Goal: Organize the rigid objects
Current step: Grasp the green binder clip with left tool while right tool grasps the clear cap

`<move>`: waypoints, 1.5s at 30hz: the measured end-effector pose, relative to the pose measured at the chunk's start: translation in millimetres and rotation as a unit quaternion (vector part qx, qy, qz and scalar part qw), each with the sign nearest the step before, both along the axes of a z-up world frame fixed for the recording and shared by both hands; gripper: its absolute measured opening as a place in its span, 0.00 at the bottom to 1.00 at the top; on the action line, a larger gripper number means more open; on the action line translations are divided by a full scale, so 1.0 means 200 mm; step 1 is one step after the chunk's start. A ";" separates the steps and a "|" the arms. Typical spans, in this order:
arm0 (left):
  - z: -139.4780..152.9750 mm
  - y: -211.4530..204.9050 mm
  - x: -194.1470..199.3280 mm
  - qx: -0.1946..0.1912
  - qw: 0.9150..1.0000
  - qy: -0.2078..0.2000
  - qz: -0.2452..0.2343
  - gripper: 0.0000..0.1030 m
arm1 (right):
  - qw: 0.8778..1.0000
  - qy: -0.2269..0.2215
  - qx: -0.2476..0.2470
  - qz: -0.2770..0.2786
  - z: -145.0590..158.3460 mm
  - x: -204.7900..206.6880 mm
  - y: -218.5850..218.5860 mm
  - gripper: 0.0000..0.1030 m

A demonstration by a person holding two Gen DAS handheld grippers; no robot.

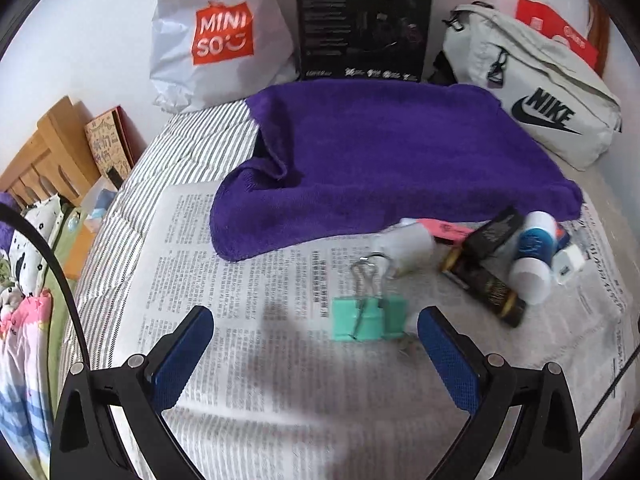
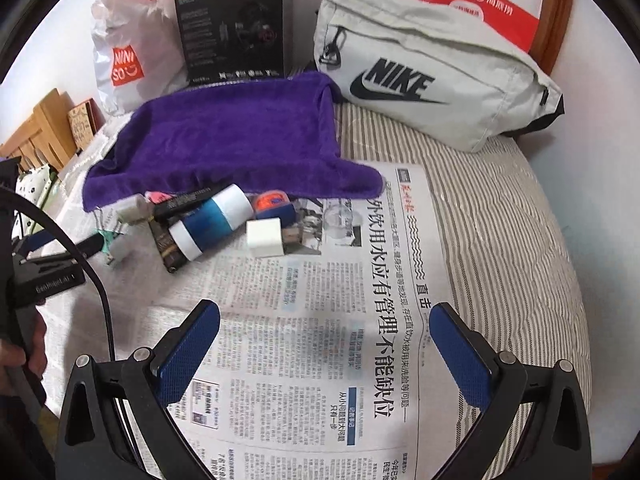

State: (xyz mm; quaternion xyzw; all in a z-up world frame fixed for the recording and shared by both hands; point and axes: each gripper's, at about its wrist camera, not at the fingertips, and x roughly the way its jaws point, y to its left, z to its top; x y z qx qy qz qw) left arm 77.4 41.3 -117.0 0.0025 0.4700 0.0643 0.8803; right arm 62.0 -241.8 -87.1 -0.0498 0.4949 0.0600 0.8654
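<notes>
A pile of small rigid items lies on the newspaper by the purple towel. A mint green binder clip sits just ahead of my left gripper, which is open and empty, with the clip near its right finger. Beyond lie a black-and-gold tube, a blue-and-white bottle and a white charger cube. In the right wrist view the bottle, the cube and an orange round item lie far ahead-left of my open, empty right gripper.
A Miniso bag, a black box and a Nike pouch stand against the wall behind the towel. The striped mattress drops off at the left to bedding and a wooden frame.
</notes>
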 end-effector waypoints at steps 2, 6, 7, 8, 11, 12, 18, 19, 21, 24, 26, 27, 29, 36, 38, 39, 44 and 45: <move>-0.02 0.02 0.02 -0.002 1.000 0.005 -0.002 0.99 | 1.000 0.006 -0.001 0.000 -0.02 0.01 0.00 1.00; -0.05 0.00 0.04 -0.005 1.000 0.010 -0.018 0.99 | 1.000 0.014 -0.003 0.004 -0.06 0.04 0.01 1.00; -0.06 -0.01 0.04 -0.006 1.000 0.010 -0.023 0.99 | 1.000 0.015 -0.004 0.005 -0.06 0.04 0.01 1.00; -0.06 -0.02 0.05 -0.004 1.000 0.010 -0.026 0.99 | 1.000 0.017 -0.004 0.005 -0.07 0.05 0.02 1.00; -0.07 -0.04 0.06 0.002 1.000 0.010 -0.027 0.99 | 1.000 0.019 -0.002 0.007 -0.08 0.06 0.02 1.00; -0.07 -0.03 0.07 -0.001 1.000 0.008 -0.022 0.98 | 1.000 0.020 0.000 0.007 -0.09 0.06 0.02 1.00; -0.10 -0.01 0.07 -0.032 0.999 0.021 -0.002 0.78 | 1.000 0.030 0.004 0.001 -0.12 0.08 0.00 1.00; -0.10 -0.02 0.07 -0.025 1.000 0.018 -0.006 0.75 | 0.999 0.031 0.005 -0.001 -0.13 0.08 0.00 1.00; -0.10 -0.04 0.06 -0.023 1.000 0.015 -0.013 0.68 | 0.999 0.034 0.006 -0.003 -0.14 0.09 -0.01 1.00; -0.09 -0.05 0.06 -0.026 0.999 0.015 -0.019 0.60 | 0.999 0.037 0.008 -0.005 -0.15 0.10 -0.01 1.00; -0.09 -0.06 0.06 -0.028 0.999 0.012 -0.031 0.46 | 0.999 0.037 0.009 -0.005 -0.16 0.10 -0.02 1.00; -0.08 -0.07 0.06 -0.029 0.999 0.011 -0.035 0.41 | 0.999 0.038 0.009 -0.007 -0.17 0.11 -0.03 1.00; -0.07 -0.07 0.06 -0.031 0.999 0.014 -0.037 0.38 | 0.999 0.037 0.011 -0.011 -0.17 0.11 -0.04 1.00; -0.07 -0.02 0.05 -0.043 0.998 0.018 -0.030 0.38 | 0.999 0.031 0.029 -0.031 -0.20 0.22 -0.11 1.00; -0.07 -0.02 0.06 -0.043 0.998 0.019 -0.031 0.38 | 0.999 0.030 0.028 -0.035 -0.21 0.26 -0.12 0.99; -0.07 -0.02 0.06 -0.042 0.998 0.019 -0.031 0.38 | 0.999 0.025 0.030 -0.032 -0.21 0.27 -0.12 0.98; -0.07 -0.03 0.07 -0.040 0.999 0.019 -0.032 0.38 | 0.999 0.006 0.027 -0.032 -0.22 0.35 -0.12 0.94; -0.07 -0.03 0.07 -0.041 0.998 0.019 -0.033 0.38 | 0.999 0.004 0.026 -0.031 -0.22 0.37 -0.13 0.91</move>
